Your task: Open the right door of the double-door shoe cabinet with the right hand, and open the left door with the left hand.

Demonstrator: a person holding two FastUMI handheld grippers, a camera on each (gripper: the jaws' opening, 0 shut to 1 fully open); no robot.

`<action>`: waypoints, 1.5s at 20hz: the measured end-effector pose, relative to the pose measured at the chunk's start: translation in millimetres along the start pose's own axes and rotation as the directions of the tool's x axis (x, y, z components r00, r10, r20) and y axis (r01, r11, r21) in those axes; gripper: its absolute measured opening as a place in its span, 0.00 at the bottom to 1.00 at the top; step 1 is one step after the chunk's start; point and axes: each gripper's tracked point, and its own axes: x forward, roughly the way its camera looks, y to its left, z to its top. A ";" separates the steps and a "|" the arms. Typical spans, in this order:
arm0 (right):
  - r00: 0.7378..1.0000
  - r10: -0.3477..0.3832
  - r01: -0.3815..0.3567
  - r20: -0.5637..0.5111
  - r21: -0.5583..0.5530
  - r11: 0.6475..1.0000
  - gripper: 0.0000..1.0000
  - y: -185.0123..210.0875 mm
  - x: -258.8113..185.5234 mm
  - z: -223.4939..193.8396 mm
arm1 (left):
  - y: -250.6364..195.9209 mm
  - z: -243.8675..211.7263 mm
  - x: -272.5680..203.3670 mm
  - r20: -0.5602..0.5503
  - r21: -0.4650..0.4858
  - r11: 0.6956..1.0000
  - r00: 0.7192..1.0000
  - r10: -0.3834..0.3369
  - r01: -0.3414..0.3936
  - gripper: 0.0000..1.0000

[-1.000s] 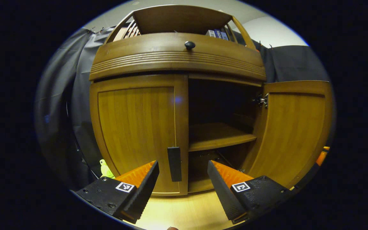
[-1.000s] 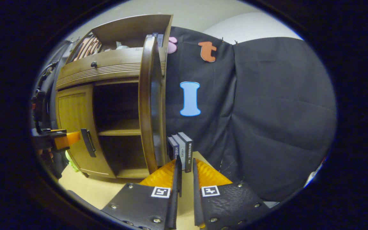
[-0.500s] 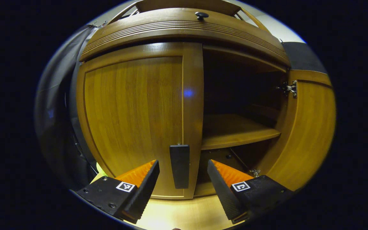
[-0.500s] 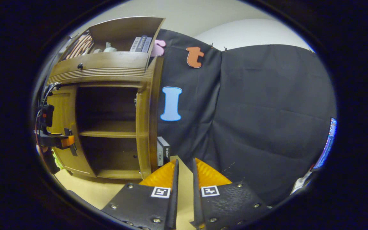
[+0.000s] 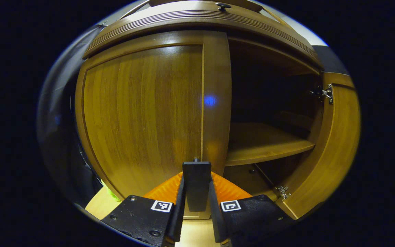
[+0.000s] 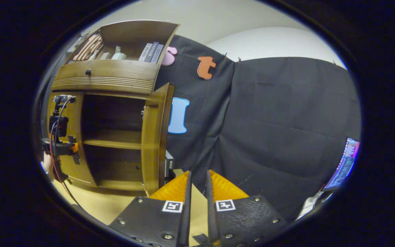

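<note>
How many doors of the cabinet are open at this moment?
1. The right door is swung open, showing the shelf. The left door is closed, and the left gripper is shut on its handle.

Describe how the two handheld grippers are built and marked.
Each gripper, left and right, has two ribbed wedge fingers on black textured blocks fastened with screws, each block bearing a square black-and-white marker. From the right gripper view, the left carries a black camera and red cable.

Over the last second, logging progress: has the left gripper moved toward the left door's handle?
Yes. The left gripper came forward and shut on the handle of the closed left door.
</note>
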 end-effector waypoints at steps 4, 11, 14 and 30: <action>1.000 0.014 -0.014 0.008 0.004 1.000 0.21 2.7 -6.9 5.4 | 1.4 -3.1 -6.3 -0.010 -0.016 1.000 1.000 -0.001 0.001 0.38; 0.997 0.071 -0.071 0.021 0.006 0.997 0.21 14.6 -7.4 9.5 | 6.5 -8.0 -32.5 -0.001 -0.030 1.000 1.000 -0.009 0.009 0.34; 0.995 0.100 -0.100 0.021 0.010 0.995 0.21 21.2 -9.3 7.7 | 9.5 -9.8 -46.1 0.000 -0.032 0.999 1.000 -0.010 0.010 0.34; 0.962 0.272 -0.272 0.013 0.009 0.962 0.21 67.8 -18.2 2.4 | 40.9 -24.3 -118.8 -0.004 -0.067 0.997 1.000 0.031 -0.031 0.33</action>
